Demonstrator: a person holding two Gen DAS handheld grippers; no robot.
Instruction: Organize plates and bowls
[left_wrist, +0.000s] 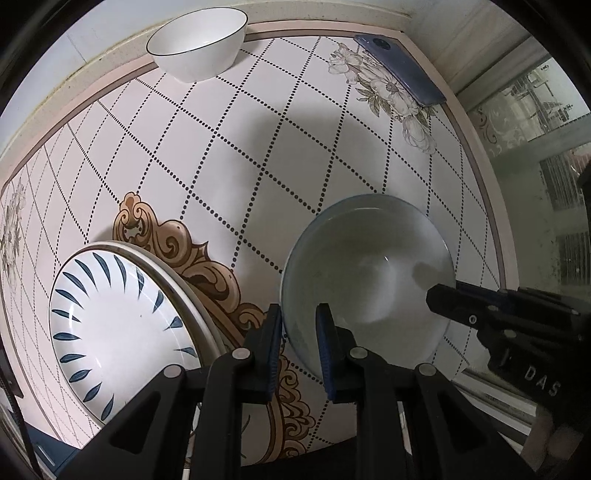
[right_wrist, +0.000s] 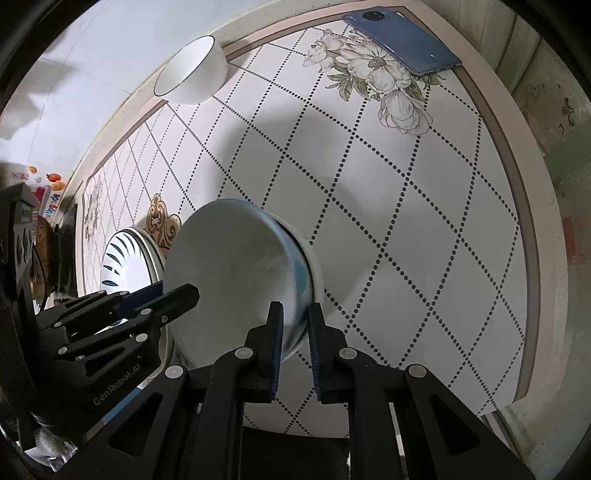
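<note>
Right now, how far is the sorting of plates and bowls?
Done, it seems: the striped plate lies on another plate. In hand: the left gripper and the right gripper both clasp the rim of the blue bowl, which looks tilted in the right wrist view. Left: the white bowl stands alone at the table's far edge, beyond the phone.

The light is soft and a bit dim. Big gray shadows fall across the table (left_wrist: 207, 155) in both views. The lines on the table bend near the round black edges. The blue-rimmed bowl (right_wrist: 236, 266) looks blurry. The window (left_wrist: 546, 122) on the right looks pale and hazy.
</note>
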